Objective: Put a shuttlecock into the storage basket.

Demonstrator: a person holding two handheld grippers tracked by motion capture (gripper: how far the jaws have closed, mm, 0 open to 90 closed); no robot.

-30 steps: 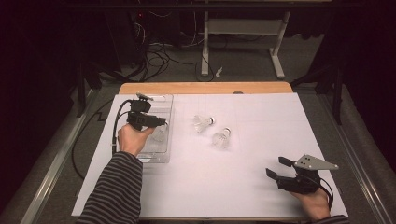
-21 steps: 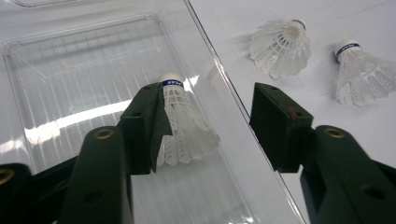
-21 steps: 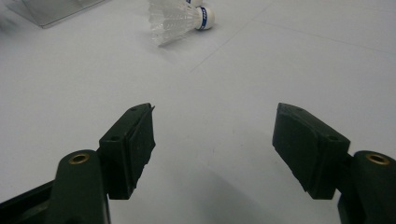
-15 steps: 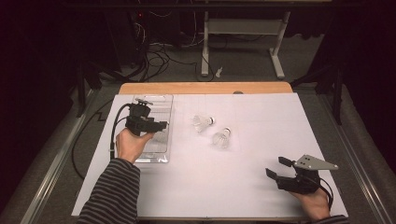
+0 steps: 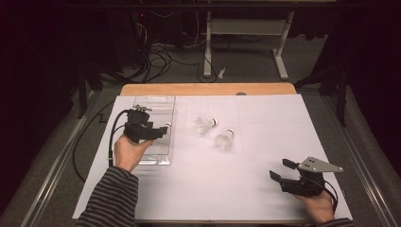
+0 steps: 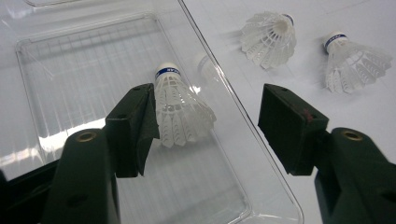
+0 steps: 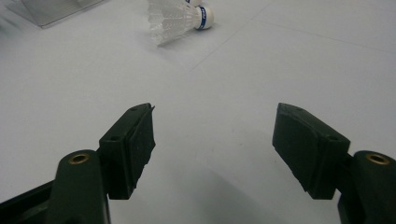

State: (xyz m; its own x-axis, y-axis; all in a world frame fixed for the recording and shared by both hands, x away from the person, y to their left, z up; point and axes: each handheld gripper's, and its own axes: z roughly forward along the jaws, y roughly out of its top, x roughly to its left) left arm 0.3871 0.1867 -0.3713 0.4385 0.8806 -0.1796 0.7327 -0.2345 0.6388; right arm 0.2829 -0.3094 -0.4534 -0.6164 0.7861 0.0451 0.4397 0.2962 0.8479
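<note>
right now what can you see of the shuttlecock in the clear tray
The shuttlecock is white, with a feathered skirt, a rounded white cork tip and a blue band below it. It lies on its side in the clear plastic tray, tip pointing away from the left gripper, whose jaws have just been opening. The left pad looks against its skirt; the other is clear.

Your left claw [image 5: 161,130] is black, with a black cable looping from its back and a brass-ringed screw hole behind each thick, dark green-black jaw. Your right claw [image 5: 281,170] carries a grey three-cornered plate on top. Behind the left claw, your sleeve [image 5: 109,198] is black-and-grey striped.
</note>
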